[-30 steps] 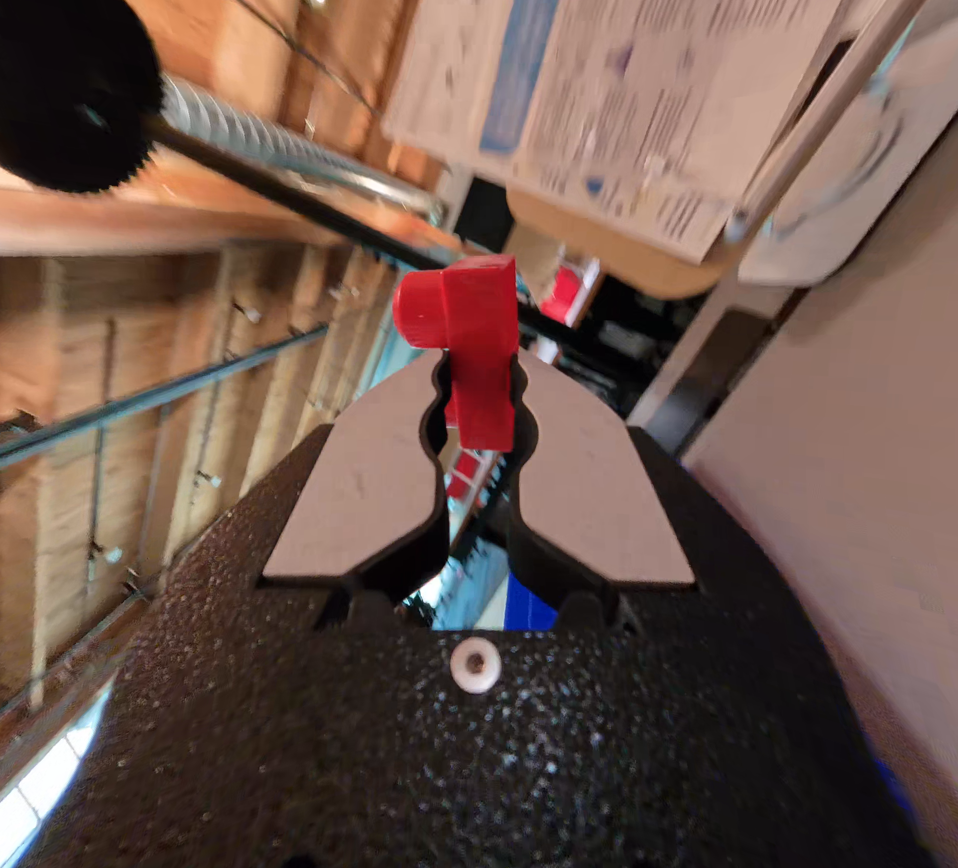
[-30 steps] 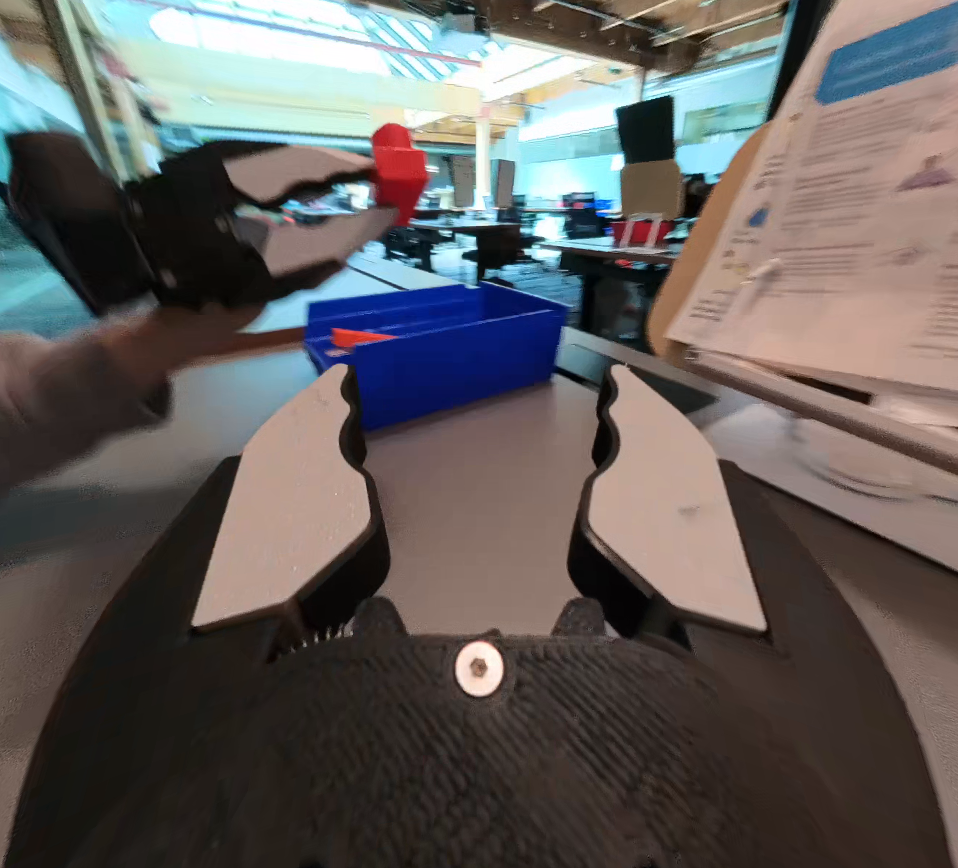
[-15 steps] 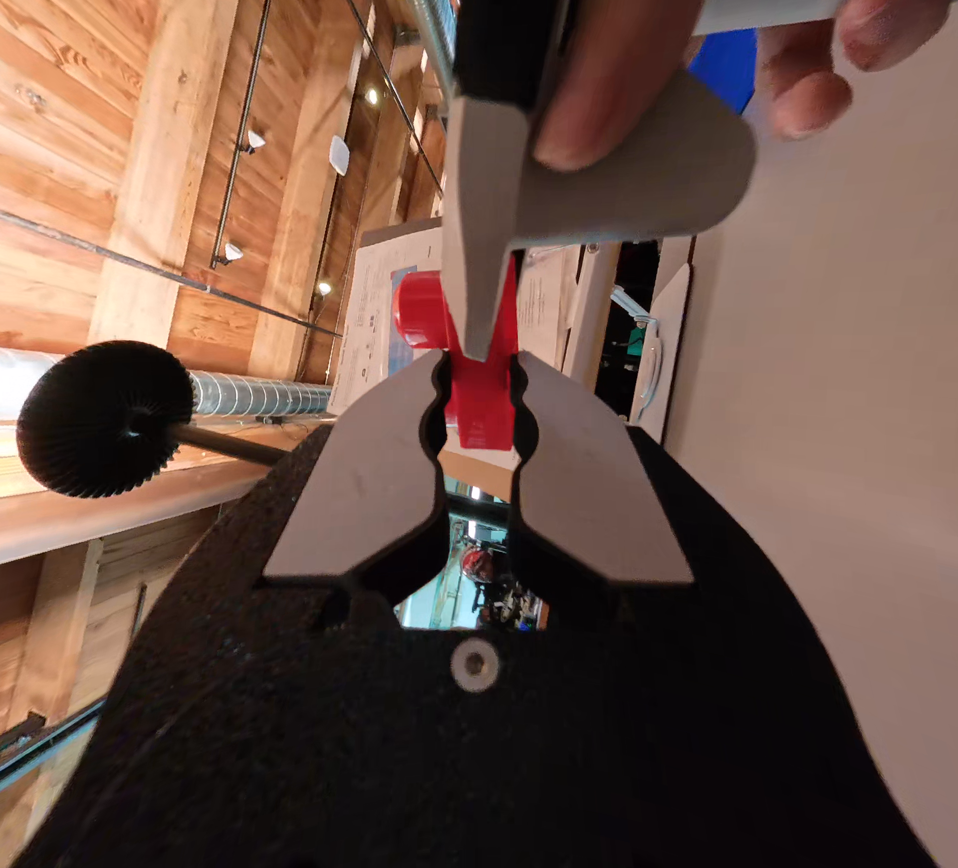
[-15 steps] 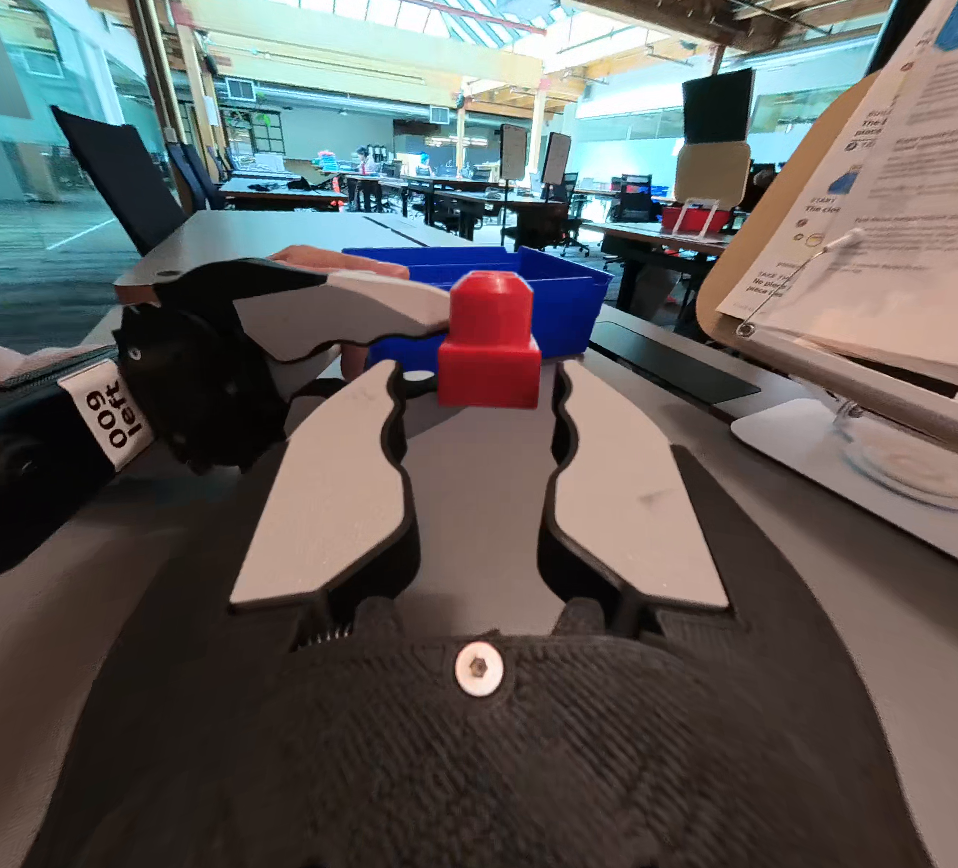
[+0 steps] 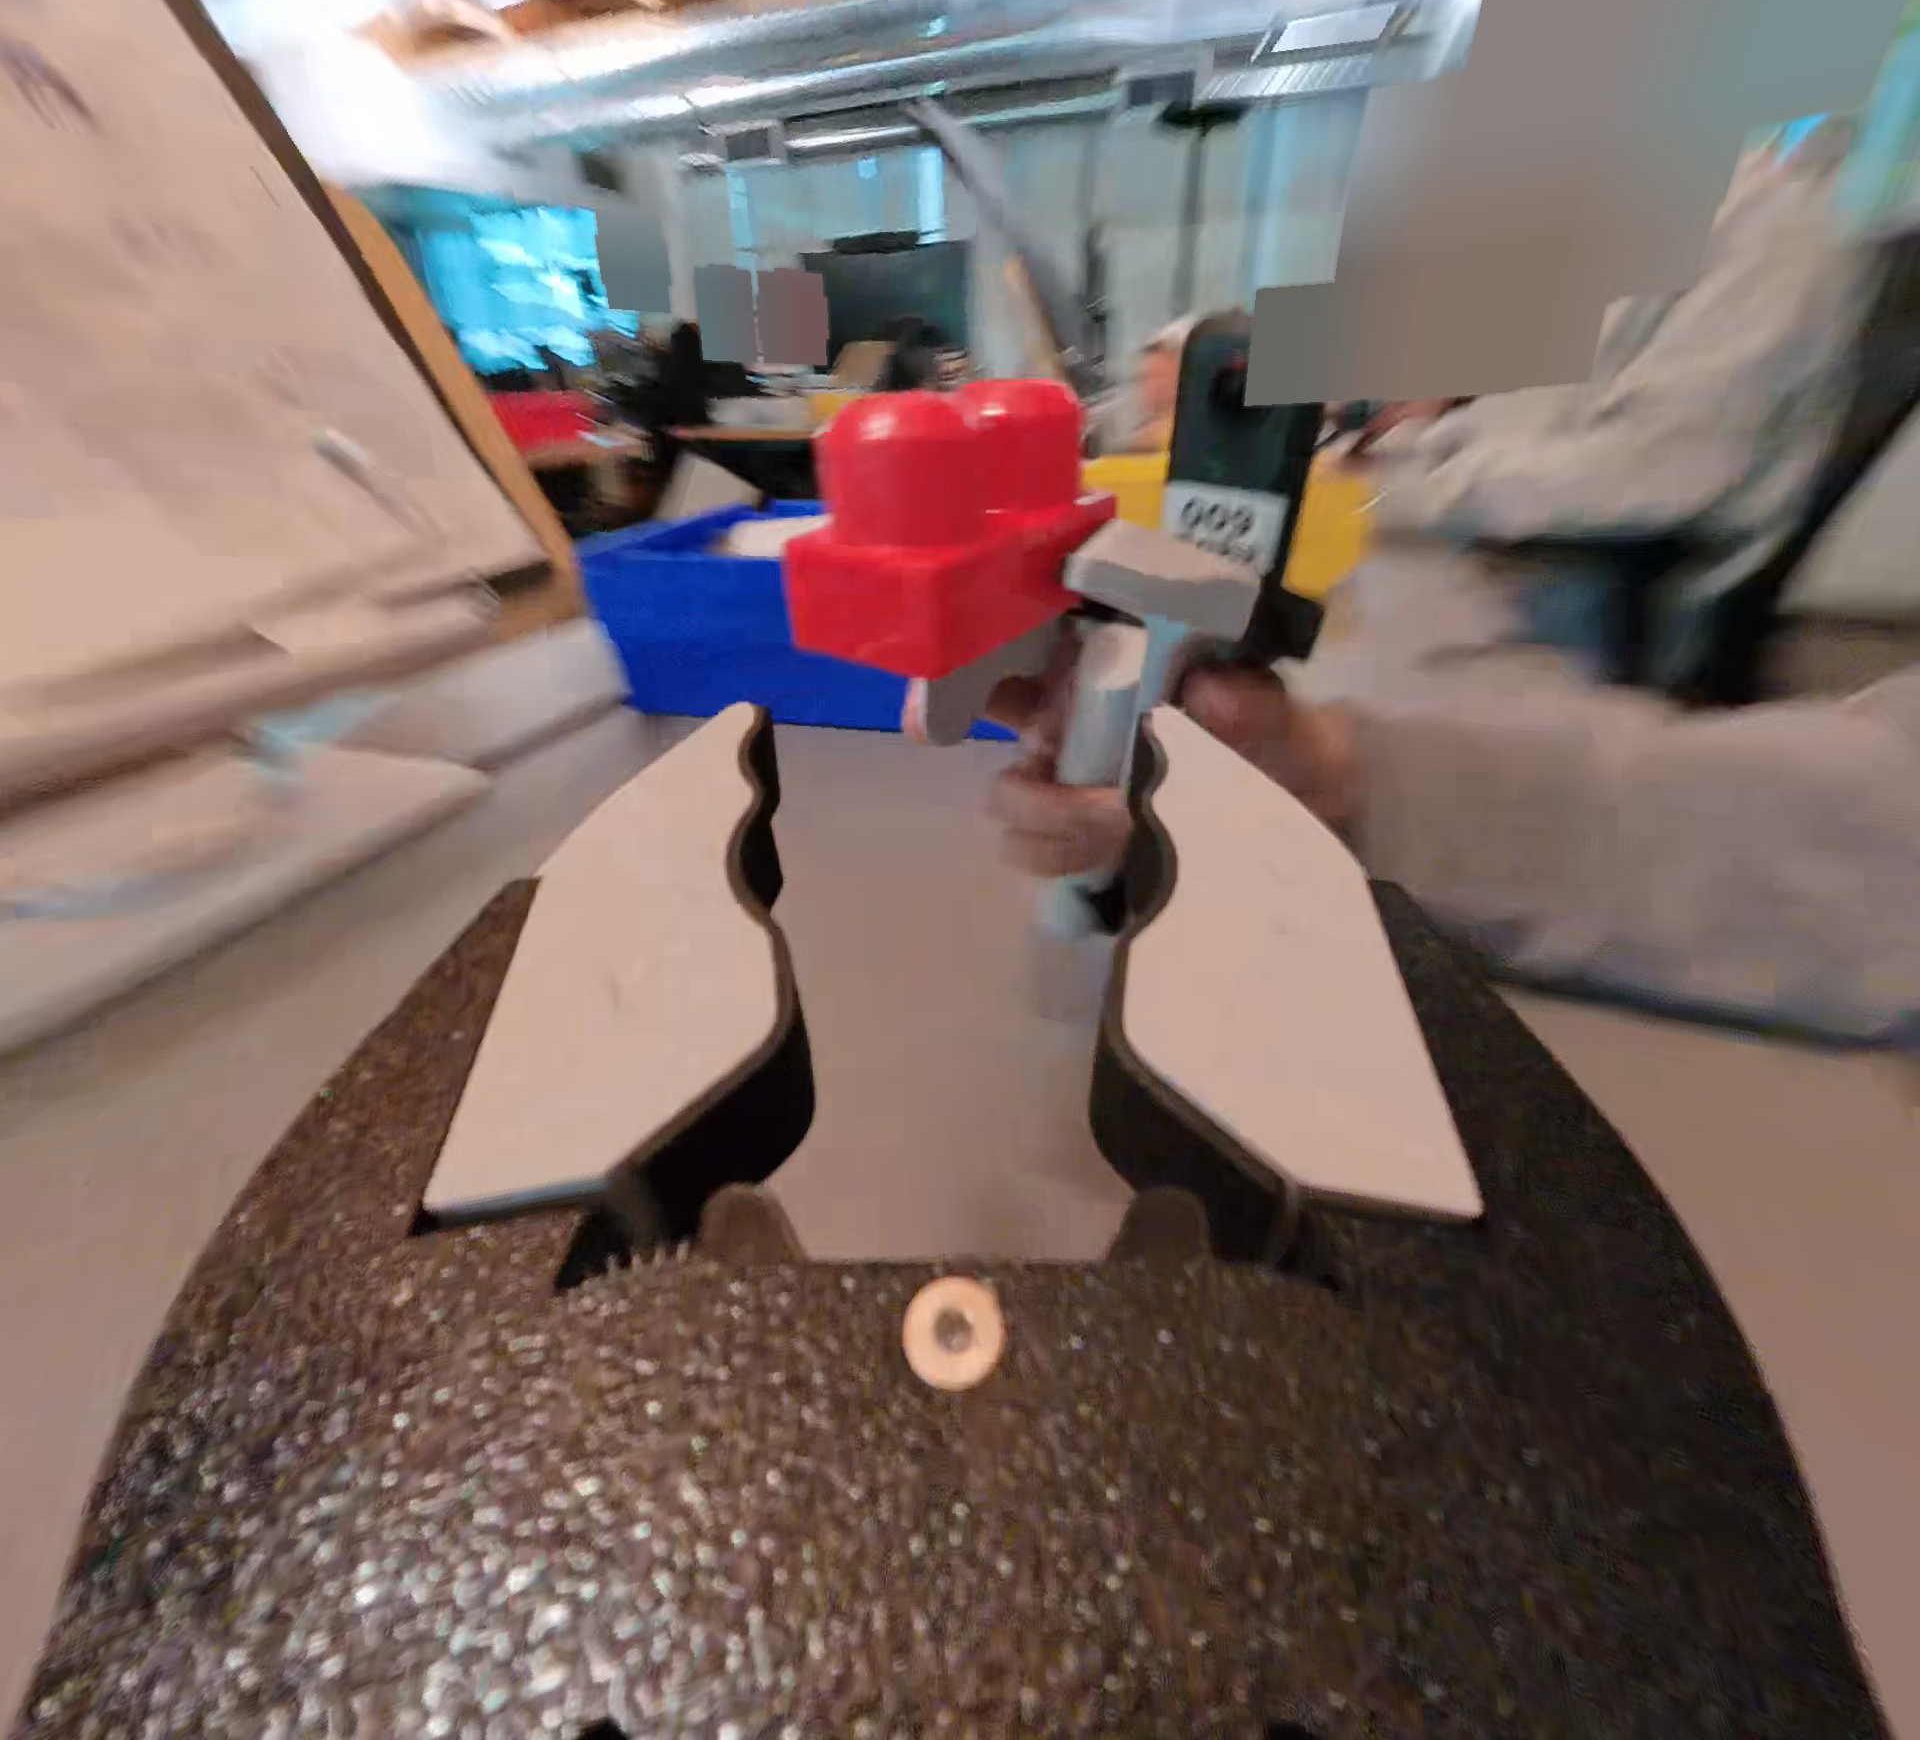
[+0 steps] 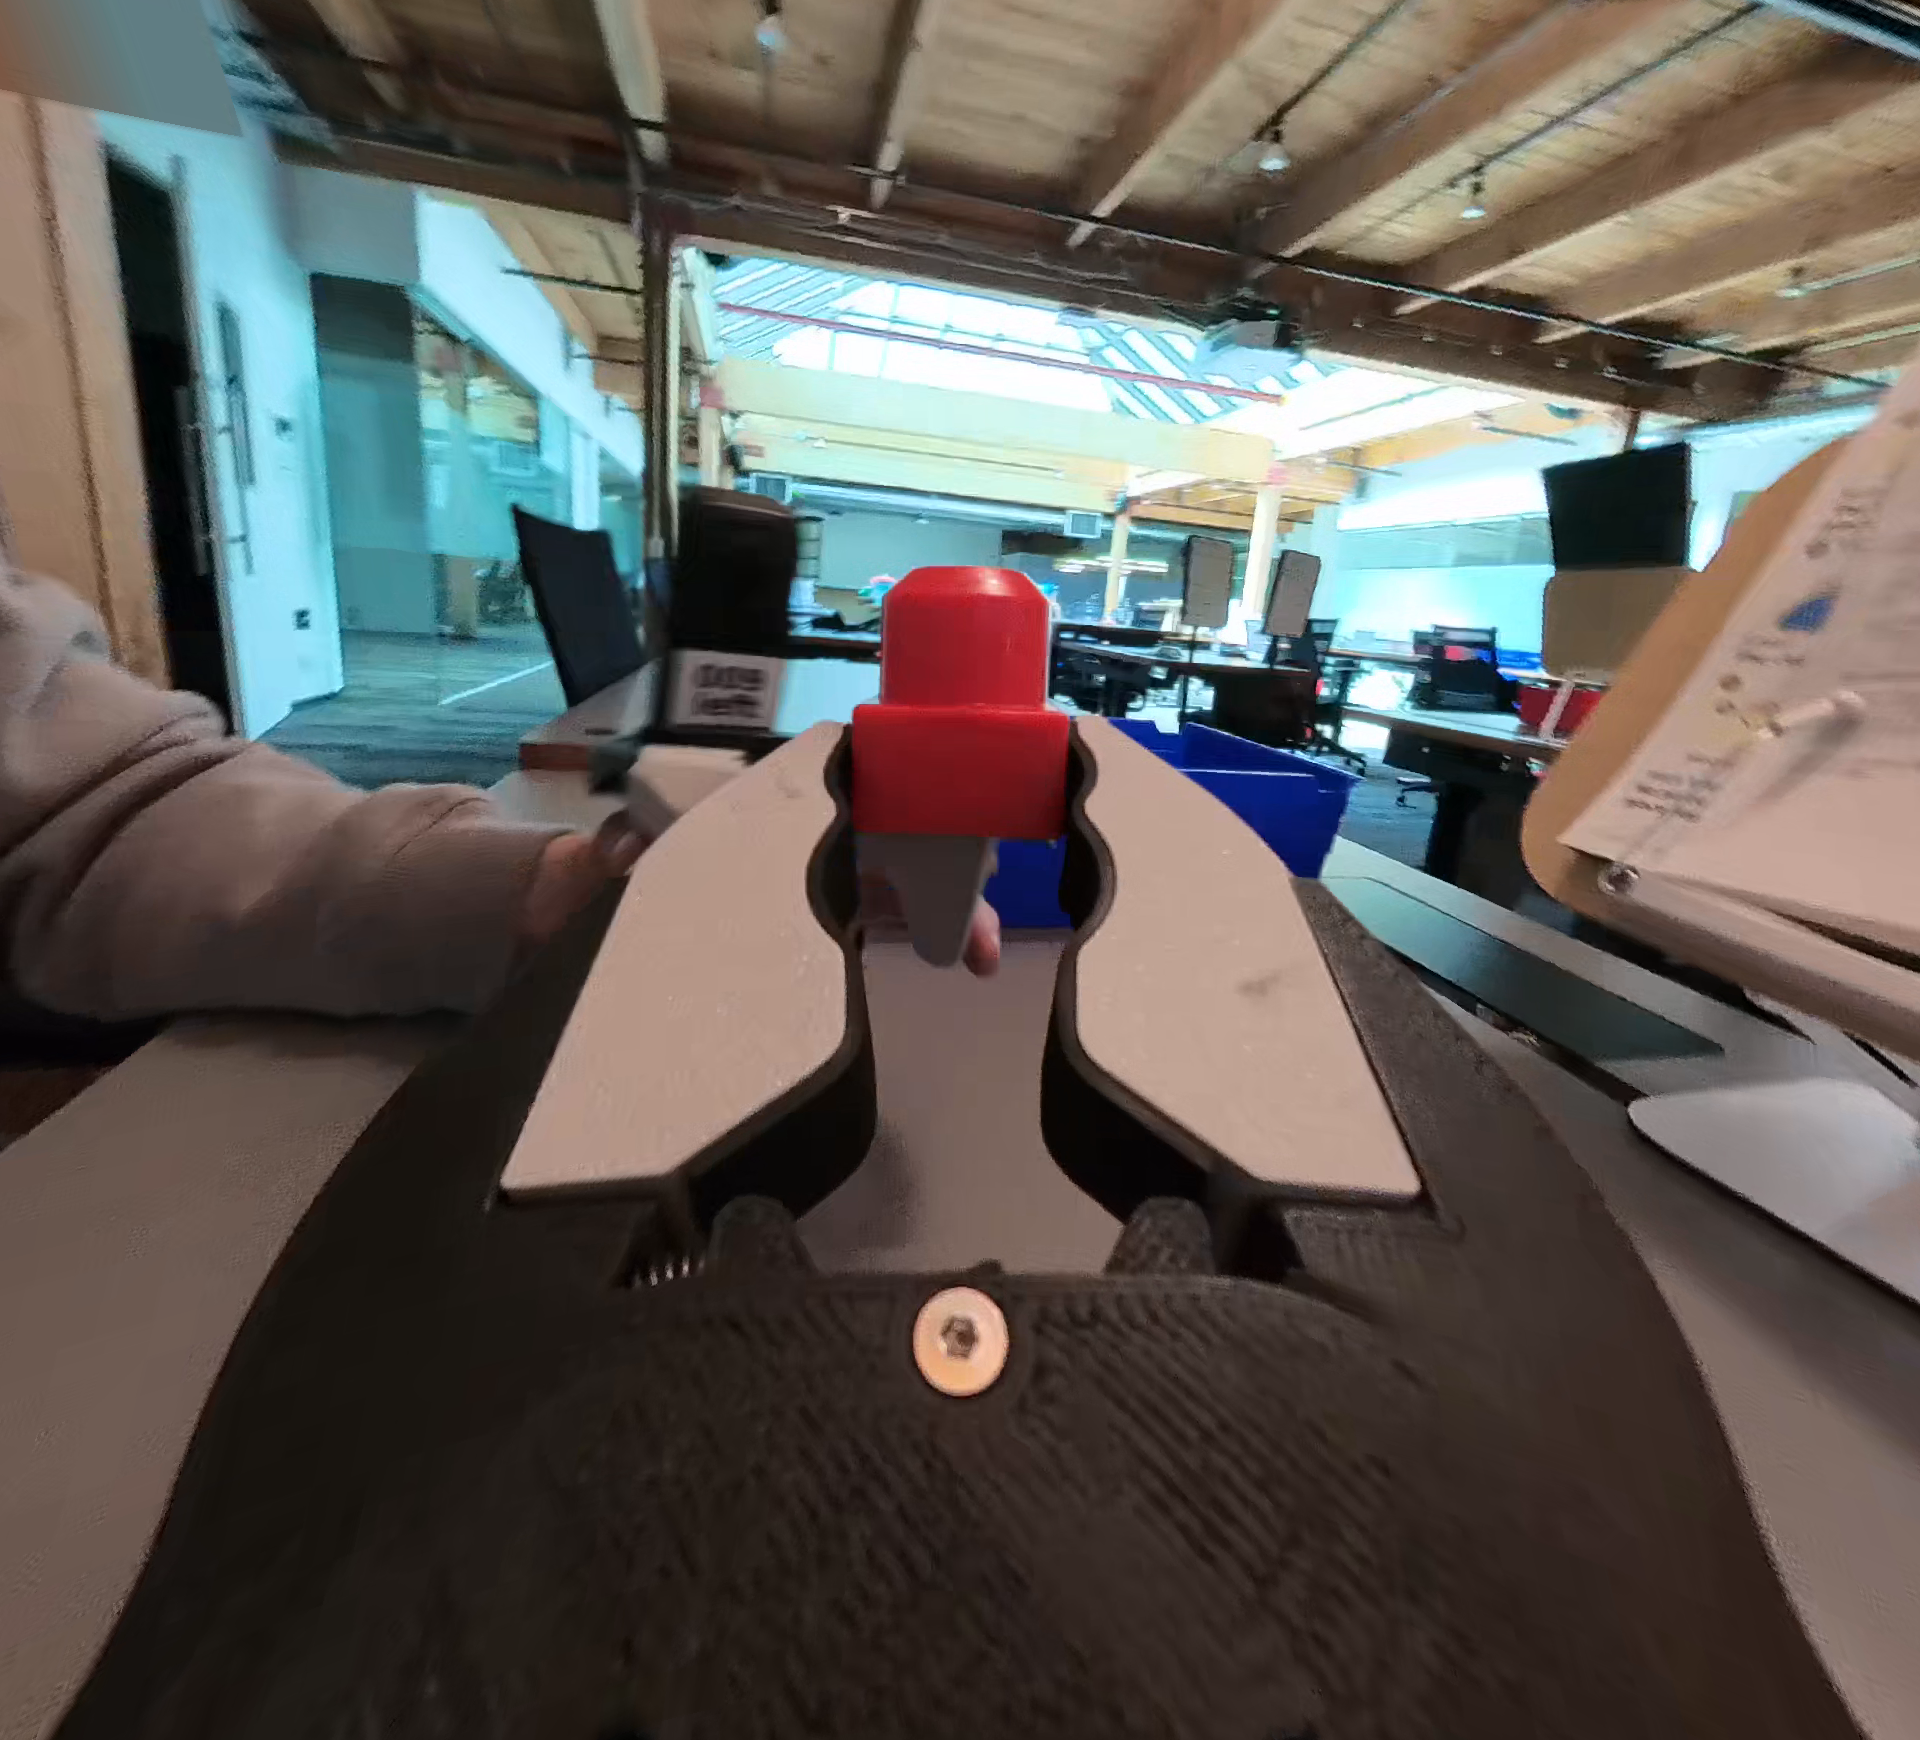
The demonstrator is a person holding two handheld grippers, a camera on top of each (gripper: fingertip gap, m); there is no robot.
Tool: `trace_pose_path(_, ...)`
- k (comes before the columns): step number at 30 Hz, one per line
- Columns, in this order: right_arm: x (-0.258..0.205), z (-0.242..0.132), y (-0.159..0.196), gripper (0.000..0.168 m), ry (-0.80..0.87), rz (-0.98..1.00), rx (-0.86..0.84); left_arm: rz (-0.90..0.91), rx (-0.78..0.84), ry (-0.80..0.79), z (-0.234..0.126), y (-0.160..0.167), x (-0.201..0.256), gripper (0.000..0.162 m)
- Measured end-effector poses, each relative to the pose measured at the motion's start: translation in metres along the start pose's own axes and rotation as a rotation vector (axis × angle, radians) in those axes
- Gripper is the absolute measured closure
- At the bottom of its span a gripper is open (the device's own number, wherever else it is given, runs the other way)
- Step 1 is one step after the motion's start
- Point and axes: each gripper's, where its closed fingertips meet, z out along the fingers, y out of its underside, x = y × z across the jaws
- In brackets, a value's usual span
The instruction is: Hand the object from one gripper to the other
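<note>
A red two-stud brick (image 6: 961, 755) is clamped between the fingers of my right gripper (image 6: 956, 760), studs up, above the grey table. In the left wrist view the same brick (image 5: 935, 568) hangs just ahead of and above my left gripper (image 5: 951, 734), whose jaws stand wide apart and empty. The right gripper's fingers (image 5: 1153, 584) hold the brick's right end there. In the right wrist view one of the left gripper's fingers (image 6: 675, 781) shows to the left of the brick, and a grey tip sits just below it.
A blue bin (image 5: 707, 620) stands on the grey table (image 5: 935, 963) behind the brick, also in the right wrist view (image 6: 1247, 786). A yellow bin (image 5: 1320, 527) lies farther back. A clipboard with papers (image 6: 1766, 703) stands at the right. A person's grey sleeve (image 6: 260, 880) reaches in.
The left gripper, shut on the brick before, has opened and drawn back from it. The right gripper, open around the brick half a second ago, has shut on it.
</note>
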Motion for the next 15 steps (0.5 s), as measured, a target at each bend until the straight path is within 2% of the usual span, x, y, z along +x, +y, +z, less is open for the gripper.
trace_pose_path(2,-0.011,0.0,0.003,0.133,-0.079,0.003,-0.04,-0.206,0.011,0.136,-0.003,0.001,0.004,0.092)
trace_pose_path(3,-0.015,0.0,0.004,0.133,-0.118,0.029,-0.053,-0.235,0.019,0.175,-0.005,0.0,0.006,0.092)
trace_pose_path(7,-0.016,-0.001,0.012,0.132,-0.146,0.072,-0.08,-0.076,0.032,0.172,-0.01,0.002,0.01,0.095)
trace_pose_path(10,-0.022,0.0,0.018,0.132,-0.184,0.091,-0.104,-0.089,-0.001,0.175,-0.006,0.007,0.012,0.1)
trace_pose_path(12,-0.024,0.001,0.026,0.132,-0.189,0.067,-0.15,-0.087,0.001,0.175,-0.006,0.009,0.012,0.11)
trace_pose_path(13,-0.024,0.001,0.029,0.132,-0.183,0.061,-0.168,-0.07,0.006,0.17,-0.007,0.009,0.011,0.121)
trace_pose_path(15,-0.022,0.001,0.032,0.132,-0.175,0.062,-0.187,-0.029,0.003,0.161,-0.008,0.009,0.009,0.124)
